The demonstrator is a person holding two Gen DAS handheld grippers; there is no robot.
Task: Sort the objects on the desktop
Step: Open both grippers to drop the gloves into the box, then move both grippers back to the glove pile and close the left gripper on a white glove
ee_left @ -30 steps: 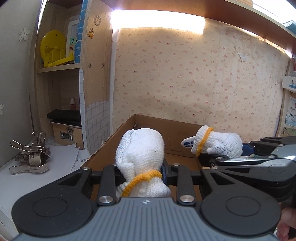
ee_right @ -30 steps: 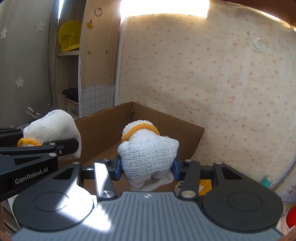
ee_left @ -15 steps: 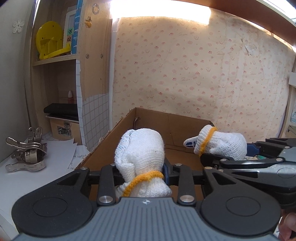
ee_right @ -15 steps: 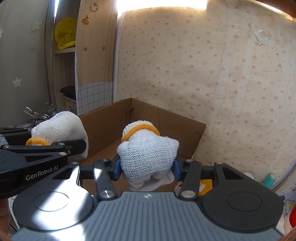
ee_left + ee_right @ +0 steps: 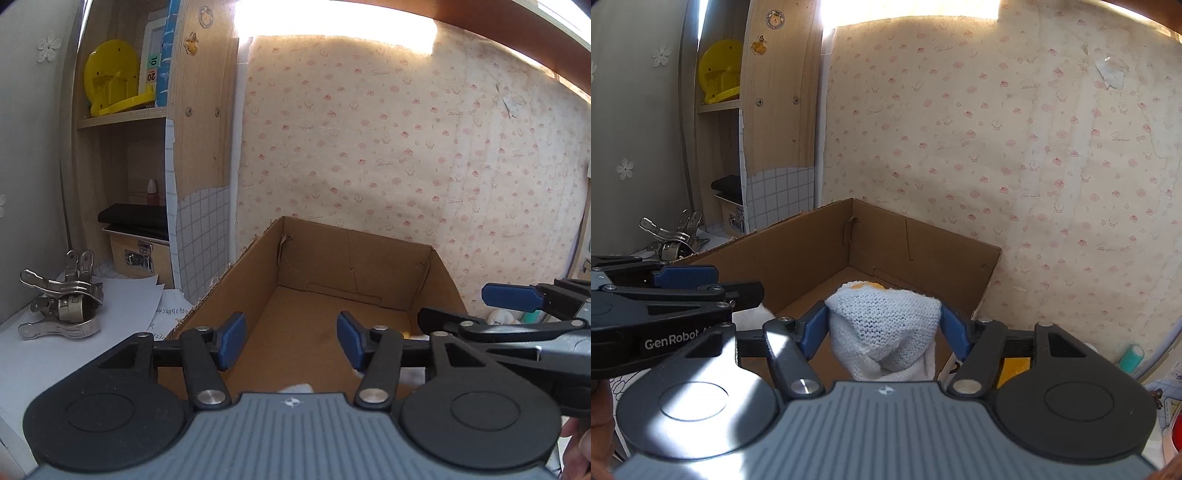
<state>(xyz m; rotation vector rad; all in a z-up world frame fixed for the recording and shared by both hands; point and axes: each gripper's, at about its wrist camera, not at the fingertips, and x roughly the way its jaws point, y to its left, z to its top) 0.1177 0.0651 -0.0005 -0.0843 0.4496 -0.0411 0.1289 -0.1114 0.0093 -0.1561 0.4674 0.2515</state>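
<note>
An open cardboard box (image 5: pixel 236 280) stands before both grippers, also in the right wrist view (image 5: pixel 798 254). My left gripper (image 5: pixel 291 341) is open and empty above the box; a scrap of white glove (image 5: pixel 295 388) shows just below it. In the right wrist view a white knitted glove with an orange cuff (image 5: pixel 884 325) sits between the fingers of my right gripper (image 5: pixel 884 330), which look spread wider than before. I cannot tell if they still grip it. The right gripper (image 5: pixel 517 310) also shows from the side in the left wrist view.
Metal clips (image 5: pixel 62 302) lie on white paper at the left. A wooden shelf holds a yellow disc (image 5: pixel 110 77) and a small case (image 5: pixel 136 247). A teal cylinder (image 5: pixel 1132 356) stands by the wall at the right.
My left gripper opened and its glove dropped out of sight into the box. The right gripper's jaws widened and its glove sank lower. Both grippers moved closer over the box.
</note>
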